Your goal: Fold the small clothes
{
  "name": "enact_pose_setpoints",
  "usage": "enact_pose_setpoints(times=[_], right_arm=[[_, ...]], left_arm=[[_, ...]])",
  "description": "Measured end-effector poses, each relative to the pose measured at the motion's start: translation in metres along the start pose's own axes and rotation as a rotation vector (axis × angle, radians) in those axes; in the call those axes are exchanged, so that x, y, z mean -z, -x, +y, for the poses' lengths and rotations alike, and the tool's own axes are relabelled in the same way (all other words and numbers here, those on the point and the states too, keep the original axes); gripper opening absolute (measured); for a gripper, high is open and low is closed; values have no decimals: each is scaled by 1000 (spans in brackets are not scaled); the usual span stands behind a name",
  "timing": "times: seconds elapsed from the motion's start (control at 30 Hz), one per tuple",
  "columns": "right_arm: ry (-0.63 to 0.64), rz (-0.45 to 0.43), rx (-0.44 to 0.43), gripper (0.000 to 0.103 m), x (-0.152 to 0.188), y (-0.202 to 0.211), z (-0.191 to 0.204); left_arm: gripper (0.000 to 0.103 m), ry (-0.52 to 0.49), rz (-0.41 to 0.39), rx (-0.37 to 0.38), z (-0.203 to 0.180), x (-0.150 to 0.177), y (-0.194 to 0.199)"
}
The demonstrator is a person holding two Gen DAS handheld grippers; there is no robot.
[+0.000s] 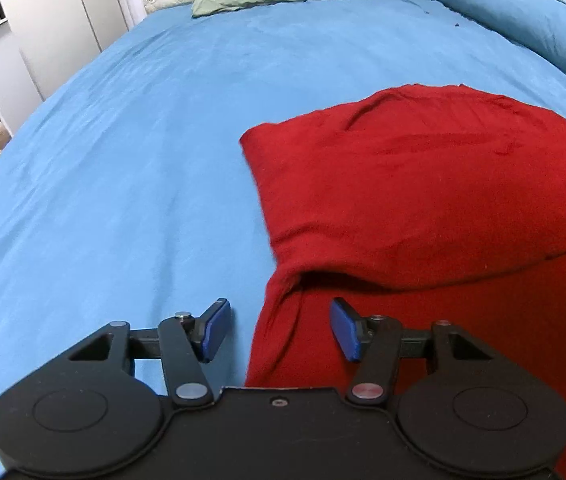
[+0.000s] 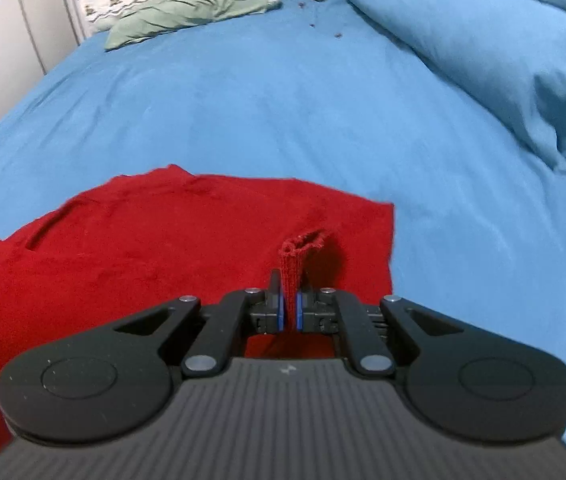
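Right hand-held gripper (image 2: 290,306) clamped on fuzzy red garment's (image 2: 163,248) bunched edge; left hand-held gripper (image 1: 281,330) wide

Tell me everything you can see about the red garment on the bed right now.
The red knit garment looks soft and fuzzy, lying partly folded on the blue bedsheet, one layer lapped over another. The right gripper is shut on a ribbed cuff-like end, holding it above the rest. The open left gripper straddles its left edge without gripping.
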State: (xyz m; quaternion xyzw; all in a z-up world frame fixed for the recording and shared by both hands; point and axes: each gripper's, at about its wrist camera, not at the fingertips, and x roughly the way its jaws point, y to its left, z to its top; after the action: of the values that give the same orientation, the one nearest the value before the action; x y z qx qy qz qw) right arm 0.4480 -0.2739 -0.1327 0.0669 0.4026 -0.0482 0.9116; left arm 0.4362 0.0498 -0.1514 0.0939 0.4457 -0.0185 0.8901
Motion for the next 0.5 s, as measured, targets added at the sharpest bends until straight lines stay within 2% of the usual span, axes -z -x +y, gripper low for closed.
enact_pose_setpoints(times=[0.03, 0.07, 0.1, 0.13, 0.17, 0.23, 0.33, 0.4, 0.5], right_arm=[[-23, -3, -11, 21, -1, 0, -3], [-51, -11, -28, 21, -6, -2, -2], [-74, -24, -43, 21, -9, 0, -4], [-85, -37, -50, 21, -11, 1, -2], [-95, -53, -61, 21, -17, 2, -5], [-108, -87, -85, 21, -22, 12, -5], [-122, -112, -100, 21, -24, 17, -13], [-121, -54, -88, 21, -18, 2, -19], [-102, 54, -51, 24, 4, -19, -25]], left_arm=[[51, 1, -7, 0, -1, -2, -1], [41, 1, -16, 3, -3, -6, -2], [23, -2, -22, 2, -4, -9, -4], [12, -4, -25, -13, -4, -13, -4], [10, 4, -24, -32, -3, -16, -5], [12, 81, -34, -42, 7, -16, -3], [20, 215, 9, -66, 27, -3, -4], [21, 251, 15, -67, 31, 6, -5], [24, 211, 19, -84, 24, 1, -2]])
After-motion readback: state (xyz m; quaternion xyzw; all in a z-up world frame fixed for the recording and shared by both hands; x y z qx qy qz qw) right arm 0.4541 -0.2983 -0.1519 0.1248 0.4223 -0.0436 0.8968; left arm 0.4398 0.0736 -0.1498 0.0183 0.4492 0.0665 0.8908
